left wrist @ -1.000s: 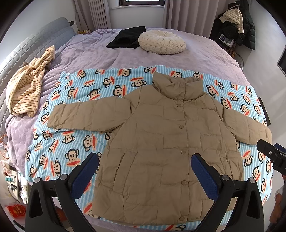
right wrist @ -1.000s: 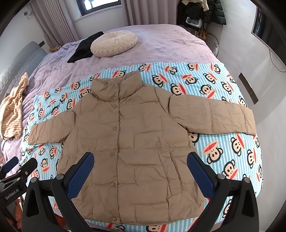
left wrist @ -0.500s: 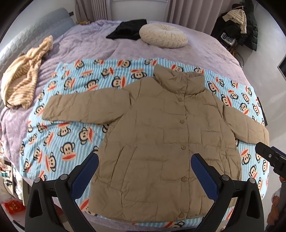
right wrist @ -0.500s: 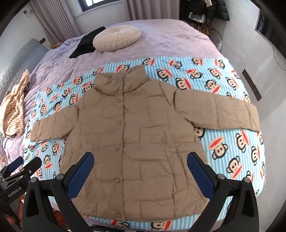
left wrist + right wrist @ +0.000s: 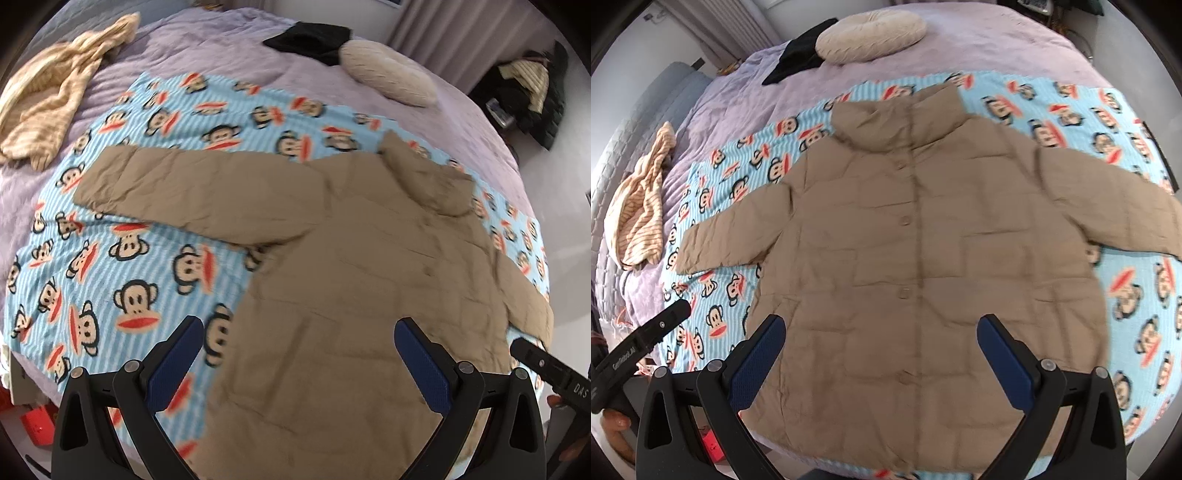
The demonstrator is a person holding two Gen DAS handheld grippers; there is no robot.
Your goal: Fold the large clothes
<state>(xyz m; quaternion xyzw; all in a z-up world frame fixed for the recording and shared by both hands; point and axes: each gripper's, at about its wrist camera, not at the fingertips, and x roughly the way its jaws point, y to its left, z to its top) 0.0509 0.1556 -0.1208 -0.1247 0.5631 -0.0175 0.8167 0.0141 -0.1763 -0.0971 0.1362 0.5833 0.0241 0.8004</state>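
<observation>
Where frame ends, jacket [image 5: 923,258] hem unseen.

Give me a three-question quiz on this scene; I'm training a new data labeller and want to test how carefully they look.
1. True or false: the tan puffer jacket lies front up with both sleeves spread out.
2. What lies directly under the jacket? A) bare purple bedspread B) monkey-print blanket C) striped garment
3. Fill in: the left gripper and right gripper are both ____, holding nothing.

Key: 1 true, its buttons show. 2 B; the striped garment lies apart near the bed's edge, on the purple bedspread. 3 open.
</observation>
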